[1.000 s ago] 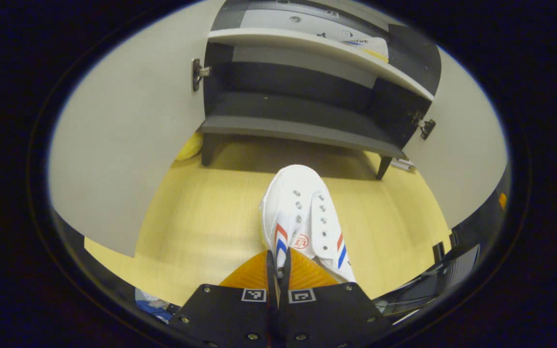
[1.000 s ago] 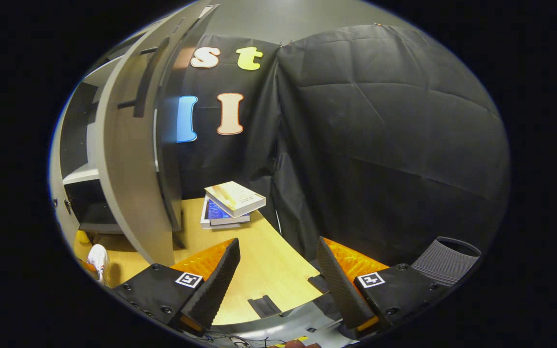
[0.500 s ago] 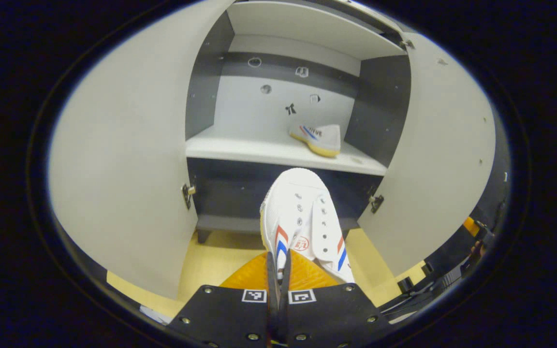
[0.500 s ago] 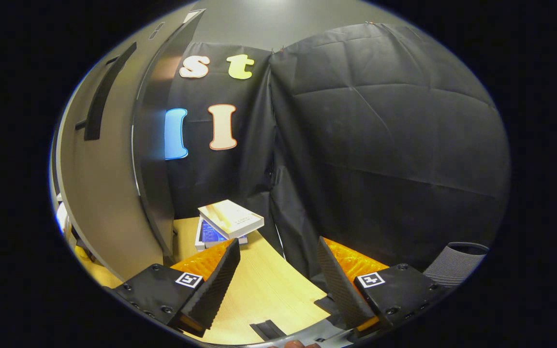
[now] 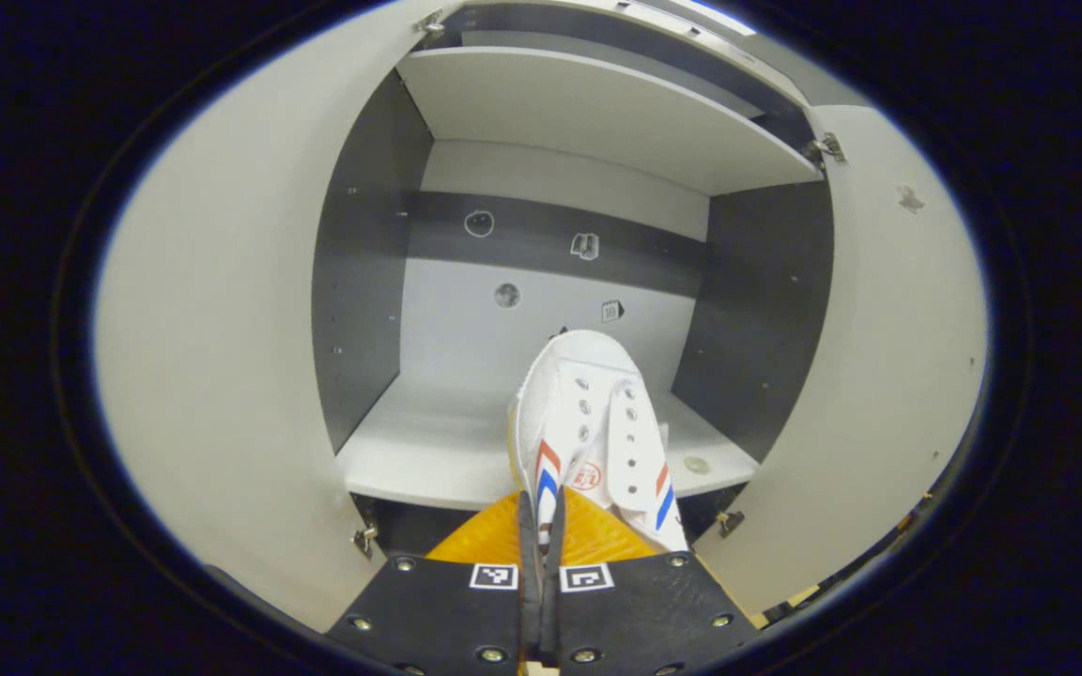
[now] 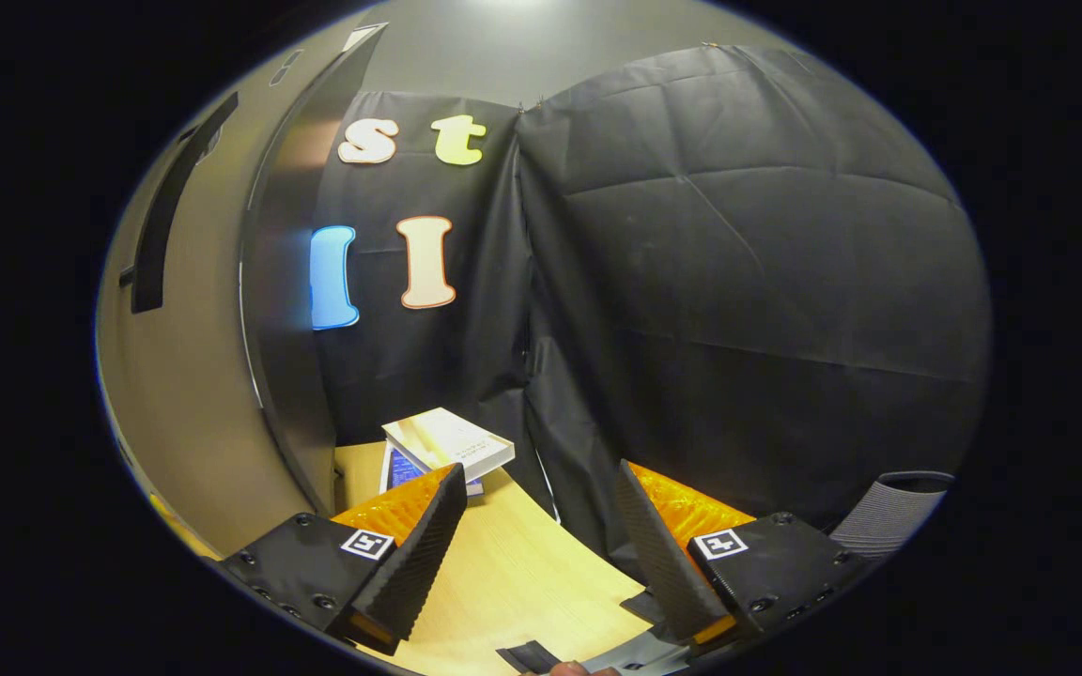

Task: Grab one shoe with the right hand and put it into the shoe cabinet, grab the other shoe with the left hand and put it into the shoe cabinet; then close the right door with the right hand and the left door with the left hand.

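White canvas, red and blue side stripes and a small round red logo mark the sneaker (image 5: 597,432) that the left gripper (image 5: 541,540) carries; its jaws are pressed nearly together, pinching the shoe's heel edge. The logo's writing is too small to read. The toe points into the shoe cabinet (image 5: 367,282), over the front of its pale shelf (image 5: 428,451). Both doors stand wide, the left door (image 5: 222,357) and the right door (image 5: 888,376). Small stickers and a round hole dot the back panel (image 5: 541,282); their marks are illegible.

In the right gripper view, the right gripper (image 6: 536,554) has its jaws spread, holding nothing, above a light wooden surface (image 6: 513,582). Stacked books (image 6: 442,446) lie beyond it, beside a grey door (image 6: 212,376) bearing a dark bar handle (image 6: 165,225).
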